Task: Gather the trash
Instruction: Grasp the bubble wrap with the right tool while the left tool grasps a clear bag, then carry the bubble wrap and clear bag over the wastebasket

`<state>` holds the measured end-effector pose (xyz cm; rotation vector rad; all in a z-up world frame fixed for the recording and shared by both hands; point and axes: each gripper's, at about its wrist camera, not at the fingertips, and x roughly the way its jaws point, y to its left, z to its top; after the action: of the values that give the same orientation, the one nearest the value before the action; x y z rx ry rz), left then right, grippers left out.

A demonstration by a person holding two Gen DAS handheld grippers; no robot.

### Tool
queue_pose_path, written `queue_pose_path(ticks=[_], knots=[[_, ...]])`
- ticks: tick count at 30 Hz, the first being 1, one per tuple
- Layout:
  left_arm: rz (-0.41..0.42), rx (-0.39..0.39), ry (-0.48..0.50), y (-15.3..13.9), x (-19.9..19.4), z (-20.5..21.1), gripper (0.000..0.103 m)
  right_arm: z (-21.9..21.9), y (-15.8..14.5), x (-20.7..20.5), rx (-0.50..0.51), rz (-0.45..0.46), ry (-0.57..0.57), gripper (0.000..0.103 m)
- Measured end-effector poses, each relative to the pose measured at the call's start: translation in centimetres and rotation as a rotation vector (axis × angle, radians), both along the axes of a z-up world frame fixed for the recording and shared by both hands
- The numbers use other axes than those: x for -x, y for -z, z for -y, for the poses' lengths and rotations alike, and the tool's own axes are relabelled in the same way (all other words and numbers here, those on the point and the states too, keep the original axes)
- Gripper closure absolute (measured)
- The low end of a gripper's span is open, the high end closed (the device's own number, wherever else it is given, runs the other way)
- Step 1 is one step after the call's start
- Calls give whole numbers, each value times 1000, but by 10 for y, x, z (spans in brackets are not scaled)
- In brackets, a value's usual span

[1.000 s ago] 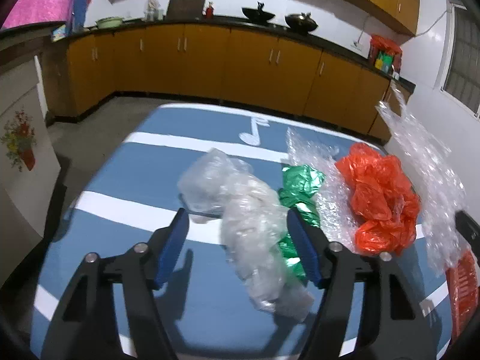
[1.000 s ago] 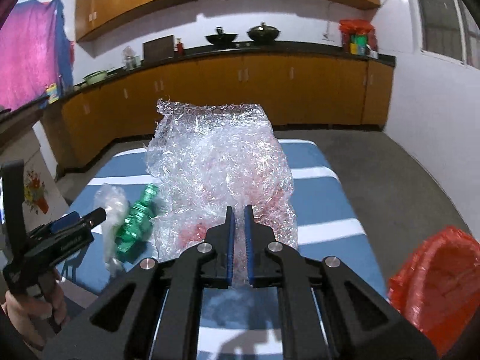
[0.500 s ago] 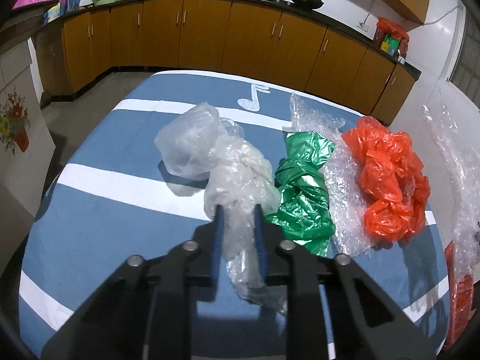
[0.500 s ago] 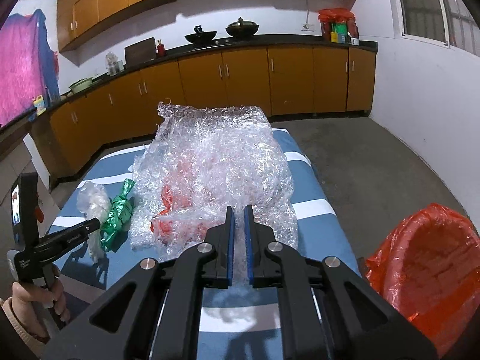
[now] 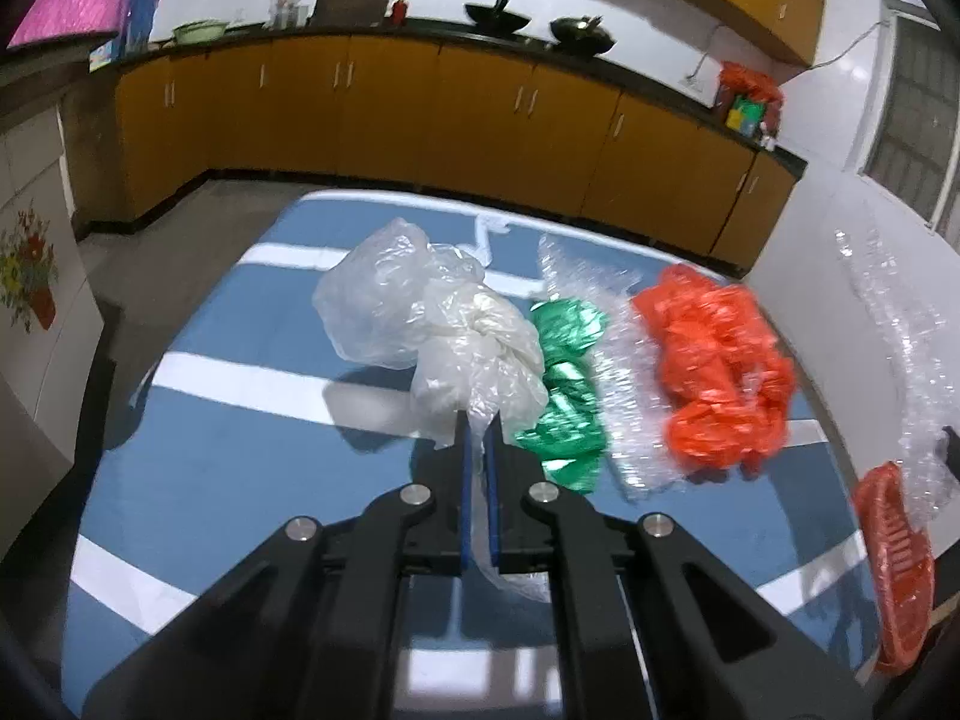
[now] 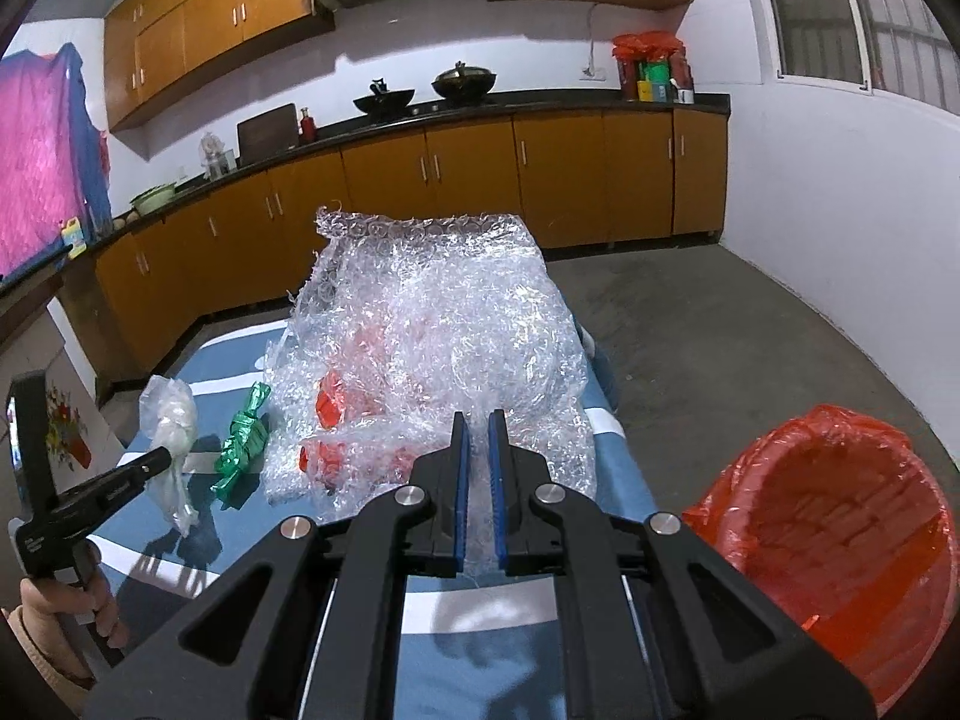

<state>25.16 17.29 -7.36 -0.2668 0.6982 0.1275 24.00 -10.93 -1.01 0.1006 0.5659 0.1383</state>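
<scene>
My left gripper (image 5: pixel 478 426) is shut on a clear plastic bag (image 5: pixel 444 324) and holds it a little above the blue striped table (image 5: pixel 240 468). To its right lie a green foil wrapper (image 5: pixel 564 384), a strip of bubble wrap (image 5: pixel 618 384) and an orange plastic bag (image 5: pixel 714 372). My right gripper (image 6: pixel 478 426) is shut on a large bubble wrap sheet (image 6: pixel 444 324), held up over the table's right end. The red-lined trash bin (image 6: pixel 840 546) stands on the floor at the lower right. The left gripper (image 6: pixel 153 459) with the clear bag (image 6: pixel 171 432) shows at left.
Orange kitchen cabinets (image 6: pixel 480 174) with a black counter run along the far walls. The grey floor (image 6: pixel 720 324) lies right of the table. A white cabinet with a flower sticker (image 5: pixel 30 288) stands left of the table.
My left gripper closed on the clear plastic bag and has lifted it off the table. My right gripper has carried the bubble wrap rightward, and the bin has come further into view.
</scene>
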Motion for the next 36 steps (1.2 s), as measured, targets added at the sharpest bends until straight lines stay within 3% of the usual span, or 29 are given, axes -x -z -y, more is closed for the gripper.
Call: queue_pose_path(ticks=[8, 17, 36], knots=[[76, -6, 86, -35, 20, 32, 98, 16, -8, 19, -13, 26, 42, 96], [135, 13, 247, -61, 32, 95, 98, 56, -15, 42, -21, 39, 131, 96], [147, 59, 492, -68, 42, 207, 98, 134, -6, 81, -10, 21, 323, 96]])
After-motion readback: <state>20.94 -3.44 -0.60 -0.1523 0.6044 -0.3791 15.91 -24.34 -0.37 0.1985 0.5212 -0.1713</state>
